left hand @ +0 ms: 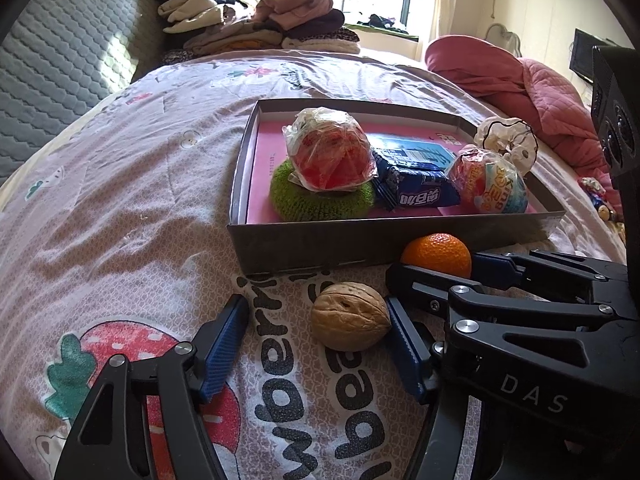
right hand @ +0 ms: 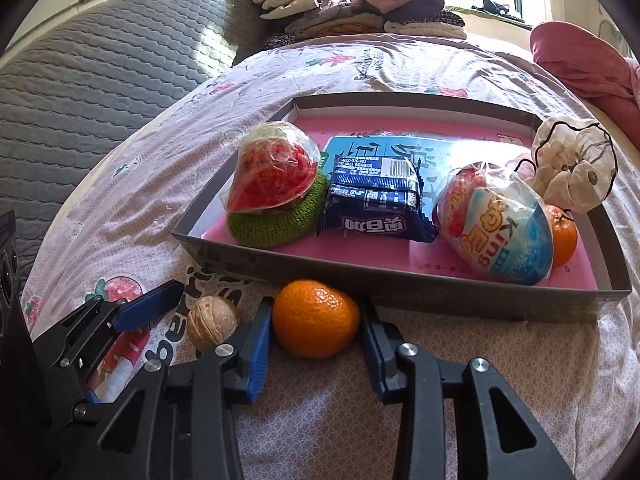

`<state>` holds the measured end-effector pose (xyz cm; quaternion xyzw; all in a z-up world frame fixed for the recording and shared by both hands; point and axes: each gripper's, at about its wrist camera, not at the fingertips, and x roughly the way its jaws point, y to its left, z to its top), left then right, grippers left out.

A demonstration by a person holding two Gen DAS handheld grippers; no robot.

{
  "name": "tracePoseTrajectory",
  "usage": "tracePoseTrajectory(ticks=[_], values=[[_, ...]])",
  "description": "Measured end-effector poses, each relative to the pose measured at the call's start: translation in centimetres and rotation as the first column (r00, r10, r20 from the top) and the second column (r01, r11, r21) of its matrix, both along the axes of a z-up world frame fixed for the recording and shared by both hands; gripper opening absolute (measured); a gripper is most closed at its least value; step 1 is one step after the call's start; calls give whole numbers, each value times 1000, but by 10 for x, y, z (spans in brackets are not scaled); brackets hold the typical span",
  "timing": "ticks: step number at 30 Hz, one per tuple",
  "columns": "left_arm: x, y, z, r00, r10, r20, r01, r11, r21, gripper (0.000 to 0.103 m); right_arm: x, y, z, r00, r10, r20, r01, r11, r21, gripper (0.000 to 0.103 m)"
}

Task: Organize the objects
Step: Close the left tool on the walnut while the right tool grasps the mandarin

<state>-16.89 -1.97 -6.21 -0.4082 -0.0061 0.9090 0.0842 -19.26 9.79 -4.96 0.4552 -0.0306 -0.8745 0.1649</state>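
A walnut [left hand: 350,316] lies on the bedspread between the open jaws of my left gripper [left hand: 316,320], touching the right pad; it also shows in the right wrist view [right hand: 213,322]. A tangerine [right hand: 316,318] lies in front of the grey box [right hand: 400,280], between the jaws of my right gripper [right hand: 316,324]; the pads stand at its sides and a grip cannot be judged. The tangerine also shows in the left wrist view [left hand: 437,254]. The box holds a wrapped red ball [right hand: 274,178] on a green scrubber [right hand: 280,220], a blue snack pack [right hand: 376,204], a wrapped toy egg [right hand: 496,228] and a second tangerine [right hand: 564,236].
A white scrunchie [right hand: 572,168] rests on the box's right rim. Folded clothes [left hand: 256,20] are piled at the bed's far end. A pink quilt [left hand: 520,84] lies at the right. A grey mattress [left hand: 52,60] is at the left. Small items [left hand: 600,196] lie beside the box.
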Motion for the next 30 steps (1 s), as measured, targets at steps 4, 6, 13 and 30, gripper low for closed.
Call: tracePoseTrajectory(ticks=[4,6,13,30], values=[[-1,2,1,1000,-10,-3,10,1000,-4,60,0,1,0,1000,-6,2,6,1000,-7,40],[-1,3,1,1000,-12,-7,12,1000,-10,55,-1,2,0,1000,-8,3,8,1000,-9,40],[0,5,2,1000,-21,-15,21,1000,-16,30,0,4,0,1000,-12,3,12,1000,-13,40],[9,4,6,999,-30,-27,29,999,-25,29,2,9,2,999,-34,-3,34,999,-10,40]])
